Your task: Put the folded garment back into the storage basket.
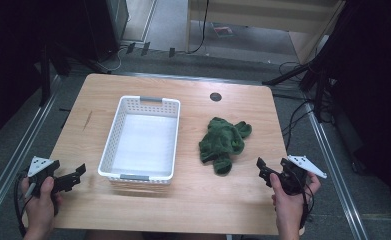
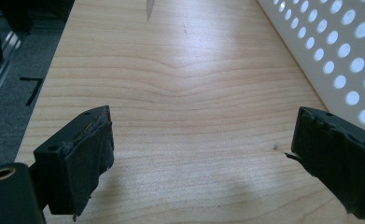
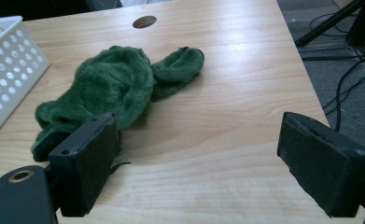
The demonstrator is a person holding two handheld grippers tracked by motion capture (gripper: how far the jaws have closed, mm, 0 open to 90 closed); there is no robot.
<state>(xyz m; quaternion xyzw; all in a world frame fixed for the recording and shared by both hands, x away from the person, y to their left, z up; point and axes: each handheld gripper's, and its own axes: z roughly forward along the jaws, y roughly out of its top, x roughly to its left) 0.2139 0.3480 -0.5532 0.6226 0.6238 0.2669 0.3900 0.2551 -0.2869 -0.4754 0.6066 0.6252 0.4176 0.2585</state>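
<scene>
A light wooden tabletop point(image 1: 193, 200) carries a white perforated basket point(image 1: 114, 135) left of centre, its long sides running from near to far, with grey handle strips at the near and far rims and nothing visible inside. To the right of the basket, apart from it, lies a crumpled green plush cloth point(image 1: 224, 142), one lobe reaching toward the far right and another toward the near edge. A small round hole point(image 1: 215, 97) sits in the wood near the far edge, beyond the cloth. At the near left corner a hand point(image 1: 39, 202) holds the left claw point(image 1: 78, 174), which points right toward the basket's near left corner and stops just short of it; in the left gripper view this left claw point(image 2: 201, 154) stands spread wide over bare wood, nothing between its black padded jaws, and the basket's holed side wall point(image 2: 339, 51) rises at the right. At the near right a second hand point(image 1: 288, 200) holds the right claw point(image 1: 263, 169), aimed left toward the cloth and near its closest lobe. In the right gripper view the right claw point(image 3: 196, 163) is likewise spread wide and empty, with the green cloth point(image 3: 110, 88) lying just beyond its left jaw and a corner of the basket point(image 3: 7, 60) at the far left.
</scene>
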